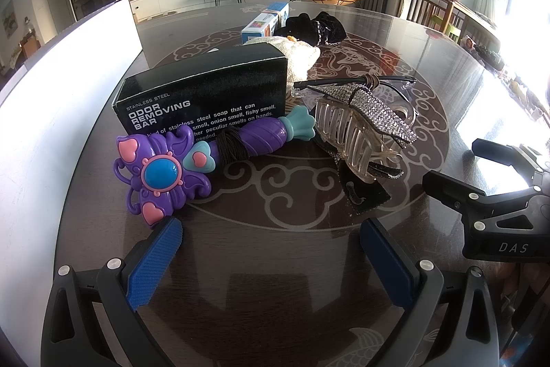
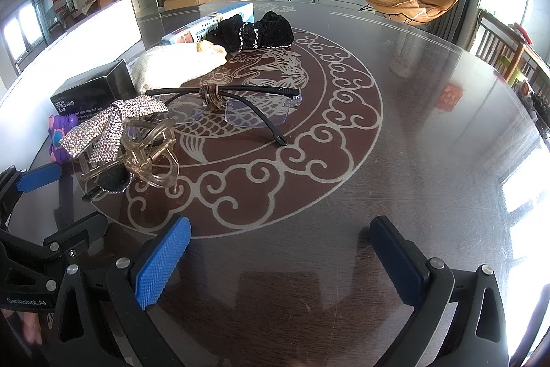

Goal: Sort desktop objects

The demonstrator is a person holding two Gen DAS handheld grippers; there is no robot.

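Sorting looks unstarted: both the left gripper (image 1: 271, 258) and right gripper (image 2: 280, 260) are spread and empty, while wand (image 1: 192, 160), soap box (image 1: 206, 95), hair clip (image 1: 361, 129) and glasses (image 2: 240, 109) lie clustered at twelve o'clock on the table (image 2: 412, 160)

Sitting on the round table (image 2: 412, 126): two boxes, black (image 1: 206, 88) and blue (image 1: 264, 21); one toy wand (image 1: 192, 160); one rhinestone hair claw (image 1: 361, 129); one pair of glasses (image 2: 240, 109); one black scrunchie (image 2: 257, 31); one white cloth (image 2: 178, 64).

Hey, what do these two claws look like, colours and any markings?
Both are black plastic frames with silver screws and blue ridged finger pads. The right claw body reads "DAS" in the left view; the left claw body reads "GenRobot.AI" in the right view.
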